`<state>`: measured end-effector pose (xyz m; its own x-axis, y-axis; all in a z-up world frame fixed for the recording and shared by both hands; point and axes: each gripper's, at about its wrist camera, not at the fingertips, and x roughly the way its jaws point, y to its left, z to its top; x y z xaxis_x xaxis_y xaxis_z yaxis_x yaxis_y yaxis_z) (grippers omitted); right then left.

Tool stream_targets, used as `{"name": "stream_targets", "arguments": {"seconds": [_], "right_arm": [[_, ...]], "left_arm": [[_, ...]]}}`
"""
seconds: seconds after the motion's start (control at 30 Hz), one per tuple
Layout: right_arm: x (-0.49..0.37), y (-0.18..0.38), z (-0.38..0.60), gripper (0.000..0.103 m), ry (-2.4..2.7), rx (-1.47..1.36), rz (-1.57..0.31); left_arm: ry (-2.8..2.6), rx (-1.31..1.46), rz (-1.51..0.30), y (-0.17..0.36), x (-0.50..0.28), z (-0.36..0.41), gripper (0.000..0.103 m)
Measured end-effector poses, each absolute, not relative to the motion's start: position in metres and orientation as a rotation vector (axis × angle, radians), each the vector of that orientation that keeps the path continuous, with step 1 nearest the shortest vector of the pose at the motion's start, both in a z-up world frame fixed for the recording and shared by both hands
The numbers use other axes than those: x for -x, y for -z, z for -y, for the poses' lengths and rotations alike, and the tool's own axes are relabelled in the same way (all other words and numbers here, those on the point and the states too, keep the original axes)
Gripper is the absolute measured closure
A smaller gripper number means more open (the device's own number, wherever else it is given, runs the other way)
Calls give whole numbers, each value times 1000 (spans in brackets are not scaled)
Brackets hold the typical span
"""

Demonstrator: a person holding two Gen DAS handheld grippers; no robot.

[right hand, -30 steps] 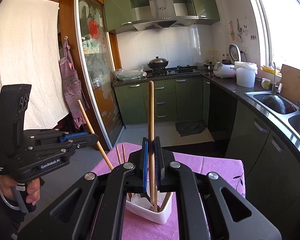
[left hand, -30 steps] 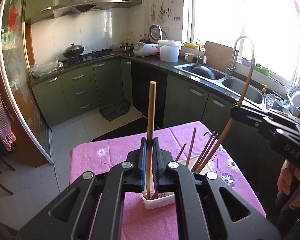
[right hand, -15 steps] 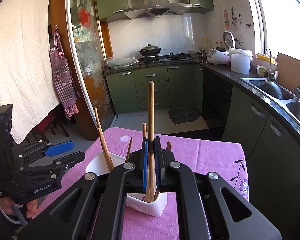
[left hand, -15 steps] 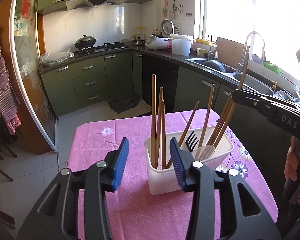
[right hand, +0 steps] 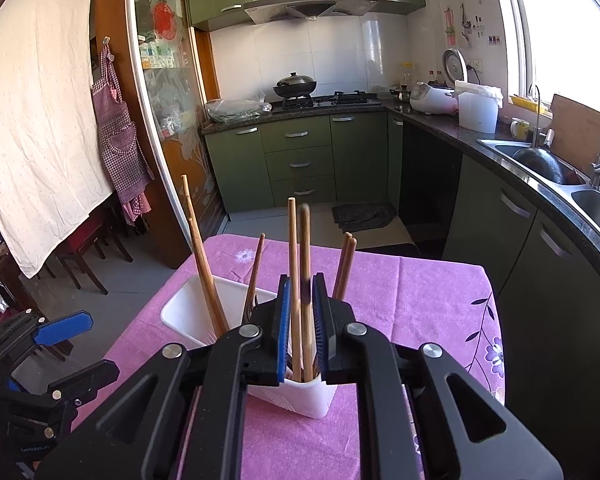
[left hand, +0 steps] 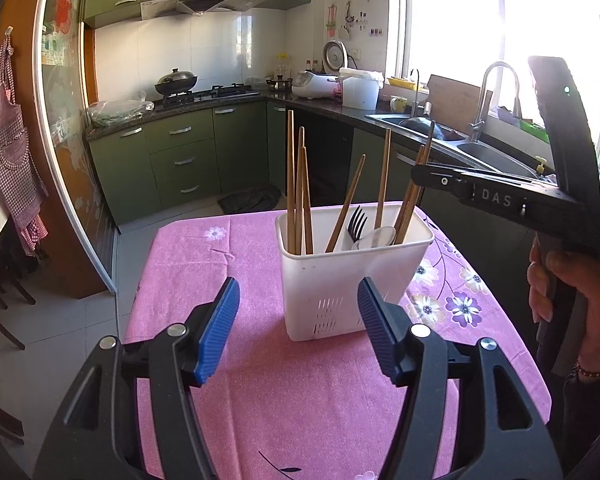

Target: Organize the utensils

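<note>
Left wrist view, left gripper [left hand: 298, 328] jaws apart and just widened, nothing between, white utensil caddy [left hand: 352, 280] centre frame on pink cloth [left hand: 236, 264], right gripper [left hand: 424, 172] marked "DAS" at right, jaws barely parted around chopstick [right hand: 305, 280] standing in caddy.

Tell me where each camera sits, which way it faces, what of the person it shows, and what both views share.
Left wrist: on the left claw, whose jaws have just been opening with nothing between them, looking forward and down at the white utensil holder; the right claw and the hand holding it show at right.
Right wrist: on the right claw, a chopstick between its narrow jaws, facing the holder's end; left claw at lower left.
Shared: holder, pink tablecloth, green cabinets.
</note>
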<state>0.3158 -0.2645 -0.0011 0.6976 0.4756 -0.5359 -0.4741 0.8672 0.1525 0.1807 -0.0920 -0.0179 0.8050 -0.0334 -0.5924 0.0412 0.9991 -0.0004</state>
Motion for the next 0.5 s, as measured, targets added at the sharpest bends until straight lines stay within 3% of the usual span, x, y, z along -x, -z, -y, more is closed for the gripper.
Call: {"name": "stream_targets", "arguments": {"seconds": [0.13, 0.4, 0.5], "right_arm": [[-281, -14, 273, 91, -530, 0, -542], [-176, 14, 306, 49, -444, 20, -463], [-143, 31, 315, 39, -410, 20, -459]], "left_arm": [[42, -5, -621, 17, -160, 89, 41], [23, 0, -587, 23, -109, 76, 29], [14, 7, -590, 29, -95, 72, 26]]}}
